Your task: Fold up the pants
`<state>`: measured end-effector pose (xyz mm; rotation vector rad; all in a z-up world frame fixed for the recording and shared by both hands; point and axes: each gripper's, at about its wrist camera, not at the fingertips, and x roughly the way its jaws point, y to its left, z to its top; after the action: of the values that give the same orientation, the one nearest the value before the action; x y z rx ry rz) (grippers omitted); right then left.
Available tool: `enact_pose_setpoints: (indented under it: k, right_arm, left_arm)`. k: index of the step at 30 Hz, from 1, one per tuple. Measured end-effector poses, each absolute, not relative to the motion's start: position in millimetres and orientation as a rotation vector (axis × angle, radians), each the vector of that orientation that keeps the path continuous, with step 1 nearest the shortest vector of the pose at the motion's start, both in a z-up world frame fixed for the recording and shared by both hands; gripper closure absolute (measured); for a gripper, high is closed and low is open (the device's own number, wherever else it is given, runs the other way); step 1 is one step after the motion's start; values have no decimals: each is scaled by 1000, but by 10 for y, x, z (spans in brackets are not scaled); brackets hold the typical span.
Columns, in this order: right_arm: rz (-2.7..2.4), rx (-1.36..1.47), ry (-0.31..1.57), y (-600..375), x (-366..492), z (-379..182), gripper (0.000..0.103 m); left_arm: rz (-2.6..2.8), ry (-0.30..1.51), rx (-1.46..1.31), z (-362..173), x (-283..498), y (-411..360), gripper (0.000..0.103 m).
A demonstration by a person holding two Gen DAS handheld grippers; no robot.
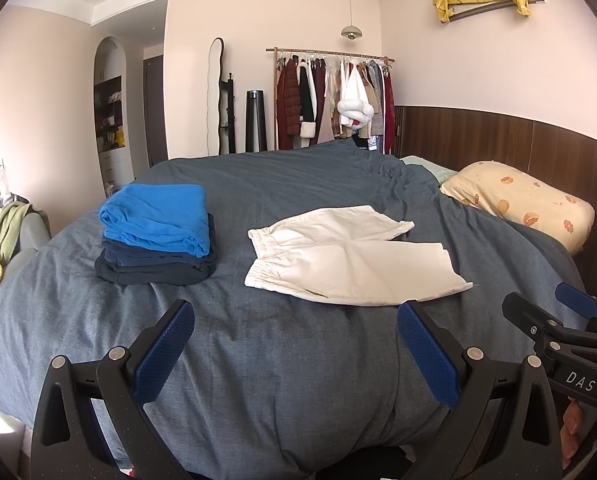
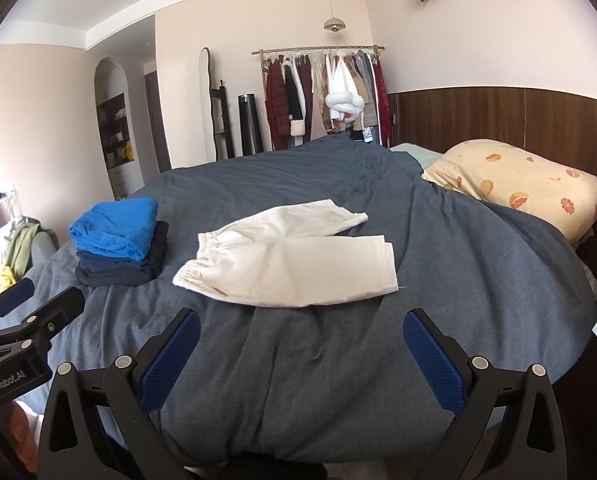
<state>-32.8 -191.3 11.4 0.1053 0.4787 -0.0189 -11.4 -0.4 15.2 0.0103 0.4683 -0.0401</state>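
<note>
We hold the left gripper [image 1: 294,344] and the right gripper [image 2: 300,350] side by side at the near edge of the bed, both with their blue-padded fingers spread wide and nothing between them; they hover above the rumpled grey-blue duvet [image 1: 278,380], short of the cloth, which suits a start rather than a fold under way.

The cream-white cotton shorts with a gathered elastic waistband [image 1: 346,258] lie flat in the middle of the bed; the waistband points left and the two legs fan out to the right, so both leg hems are open to us from the near side.

To the left, well apart, stands a stack of folded garments, bright blue on top of dark navy [image 1: 158,236]; we judge it the finished pile, kept clear of our working space. The peach pillow with an orange-slice print [image 1: 518,204] sits far right, out of the way.
</note>
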Motion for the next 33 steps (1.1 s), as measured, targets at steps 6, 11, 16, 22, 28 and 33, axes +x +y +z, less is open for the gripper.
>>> enact_pose_setpoints:
  k: [6, 11, 16, 22, 28, 33]
  right_arm:
    - [-17, 106, 479, -1912, -333, 117, 1]
    - [-13, 103, 482, -1918, -321, 113, 1]
    - [-11, 101, 483, -1920, -309, 110, 1]
    - [-3, 93, 493, -1907, -258, 87, 1]
    - [2, 69, 515, -1832, -113, 1, 1]
    - [-2, 38, 532, -1753, 98, -145, 1]
  left_arm:
    - [-39, 469, 9, 150, -113, 4, 0]
    - [-39, 469, 8, 149, -113, 0, 0]
    - [-38, 470, 10, 147, -113, 1, 0]
    - [-34, 478, 12, 127, -73, 15, 0]
    - [-2, 481, 3, 9, 95, 101, 0]
    - [-19, 491, 30, -159, 354, 177, 0]
